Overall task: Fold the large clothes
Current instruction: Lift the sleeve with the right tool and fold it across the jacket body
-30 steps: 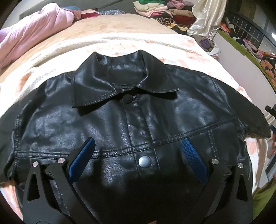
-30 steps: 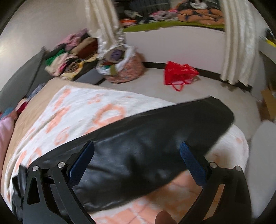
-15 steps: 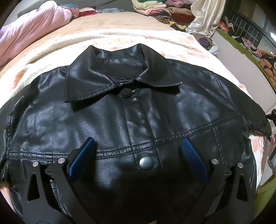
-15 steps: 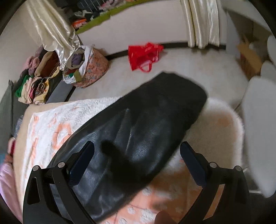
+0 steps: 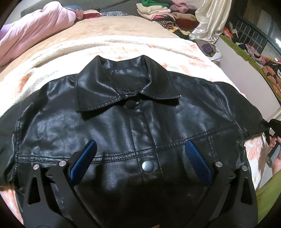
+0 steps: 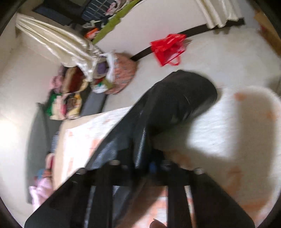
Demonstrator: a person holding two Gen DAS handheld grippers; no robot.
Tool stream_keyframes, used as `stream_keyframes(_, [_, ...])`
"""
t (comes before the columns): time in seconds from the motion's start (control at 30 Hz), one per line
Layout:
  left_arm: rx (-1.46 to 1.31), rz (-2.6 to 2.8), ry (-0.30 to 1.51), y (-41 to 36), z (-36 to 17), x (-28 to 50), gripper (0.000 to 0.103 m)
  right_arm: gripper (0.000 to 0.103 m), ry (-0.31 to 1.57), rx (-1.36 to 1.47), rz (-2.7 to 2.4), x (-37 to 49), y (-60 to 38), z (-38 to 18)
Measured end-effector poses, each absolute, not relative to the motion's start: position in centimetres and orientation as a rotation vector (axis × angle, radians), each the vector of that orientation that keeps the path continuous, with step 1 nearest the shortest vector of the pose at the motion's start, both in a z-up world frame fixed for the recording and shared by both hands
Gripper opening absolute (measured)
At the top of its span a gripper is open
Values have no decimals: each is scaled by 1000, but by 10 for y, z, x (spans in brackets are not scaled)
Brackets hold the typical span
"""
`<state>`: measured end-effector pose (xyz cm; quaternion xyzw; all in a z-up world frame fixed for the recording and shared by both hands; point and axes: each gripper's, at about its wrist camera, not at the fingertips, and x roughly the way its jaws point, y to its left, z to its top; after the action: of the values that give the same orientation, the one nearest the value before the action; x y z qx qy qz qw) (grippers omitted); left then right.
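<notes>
A black leather jacket (image 5: 140, 122) lies front up and buttoned on a white and orange blanket (image 5: 123, 47), collar away from me. My left gripper (image 5: 140, 156) is open and empty, hovering over the jacket's chest near a silver snap (image 5: 147, 165). In the blurred right wrist view, my right gripper (image 6: 151, 163) is shut on the jacket's right sleeve (image 6: 175, 103), which runs away from me toward the bed's edge. The right gripper also shows at the left wrist view's right edge (image 5: 274, 126), at the sleeve.
A pink quilt (image 5: 31, 33) lies at the bed's far left. Stacks of folded clothes (image 5: 158, 12) and a cream curtain (image 5: 209, 19) stand behind the bed. On the floor are a patterned basket (image 6: 121, 73) and a red bag (image 6: 168, 49).
My right gripper has closed on the jacket's right sleeve; it was open above it before. The left gripper stays open, shifting slightly over the chest.
</notes>
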<state>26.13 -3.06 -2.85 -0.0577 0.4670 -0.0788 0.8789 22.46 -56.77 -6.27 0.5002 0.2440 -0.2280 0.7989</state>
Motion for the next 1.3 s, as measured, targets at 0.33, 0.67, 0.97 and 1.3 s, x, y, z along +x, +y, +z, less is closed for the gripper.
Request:
stream_keyframes(0.33, [-171, -156, 953, -14, -12, 260, 94, 7, 303, 951, -90, 236, -516, 18])
stream_keyframes(0.67, [-238, -154, 931, 11, 6, 253, 94, 7, 243, 689, 233, 235, -428, 82])
stream_keyframes(0.97, [-344, -181, 885, 44, 29, 237, 94, 7, 309, 442, 469, 240, -338, 99])
stream_keyframes(1.3, [-498, -231, 809, 83, 52, 213, 94, 7, 408, 185, 688, 225, -233, 92])
